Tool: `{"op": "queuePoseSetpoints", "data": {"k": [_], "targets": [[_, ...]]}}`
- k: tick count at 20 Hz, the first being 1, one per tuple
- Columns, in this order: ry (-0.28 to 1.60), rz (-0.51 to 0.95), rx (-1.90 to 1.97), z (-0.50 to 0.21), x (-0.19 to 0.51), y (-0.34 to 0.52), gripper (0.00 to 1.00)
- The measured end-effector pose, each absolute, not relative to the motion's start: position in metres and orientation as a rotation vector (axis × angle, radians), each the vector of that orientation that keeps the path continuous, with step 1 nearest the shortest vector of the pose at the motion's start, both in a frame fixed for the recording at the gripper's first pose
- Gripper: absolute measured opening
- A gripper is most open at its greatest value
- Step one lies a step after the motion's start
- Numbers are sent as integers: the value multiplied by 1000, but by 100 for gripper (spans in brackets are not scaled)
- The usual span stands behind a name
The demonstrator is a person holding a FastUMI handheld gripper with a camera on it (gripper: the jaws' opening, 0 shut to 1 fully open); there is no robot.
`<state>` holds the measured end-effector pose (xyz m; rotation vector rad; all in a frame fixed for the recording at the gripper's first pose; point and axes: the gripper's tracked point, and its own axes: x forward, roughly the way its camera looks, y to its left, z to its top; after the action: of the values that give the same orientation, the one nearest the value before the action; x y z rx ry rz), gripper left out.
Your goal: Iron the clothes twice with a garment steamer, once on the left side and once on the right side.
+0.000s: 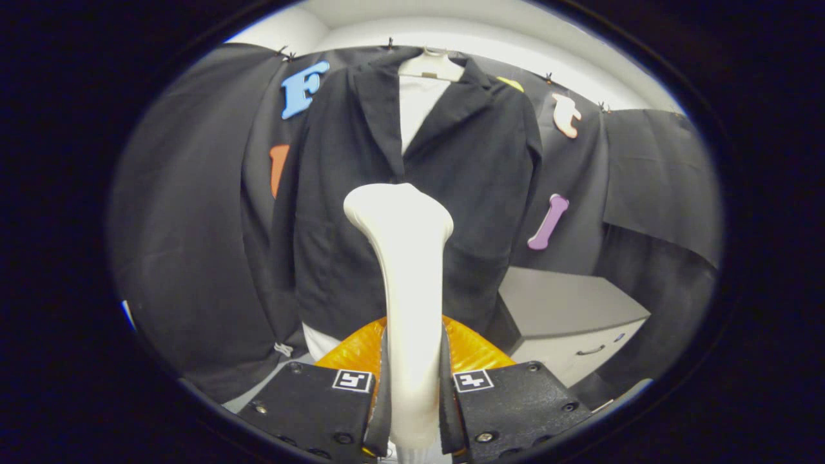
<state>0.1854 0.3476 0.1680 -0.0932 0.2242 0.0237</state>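
Observation:
A white garment steamer stands upright between my fingers, and my gripper is shut on its handle, both black fingers pressing its sides. Its wide head rises ahead of me, level with the middle of the jacket. A black jacket hangs on a white hanger beyond the steamer, open at the collar over a white shirt. The steamer head looks apart from the cloth, roughly in front of the jacket's centre line. An orange translucent part of the steamer shows behind the fingers.
A grey cabinet with a drawer handle stands to the right of the jacket, low down. Black cloth walls close in the booth on both sides and behind the jacket. A white hem shows under the jacket.

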Motion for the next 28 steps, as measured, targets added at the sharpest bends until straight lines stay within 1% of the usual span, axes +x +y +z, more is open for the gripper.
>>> {"op": "queuePoseSetpoints", "data": {"k": [5,9,15,20,24,28], "targets": [[79,15,-68,254,211,383,33],[-32,-18,-88,323,232,399,33],[-149,-84,-118,397,276,421,33],[-141,-125,-145,410,310,437,33],[-122,-143,-168,388,316,446,33],[-96,-129,-195,348,295,449,33]]}}
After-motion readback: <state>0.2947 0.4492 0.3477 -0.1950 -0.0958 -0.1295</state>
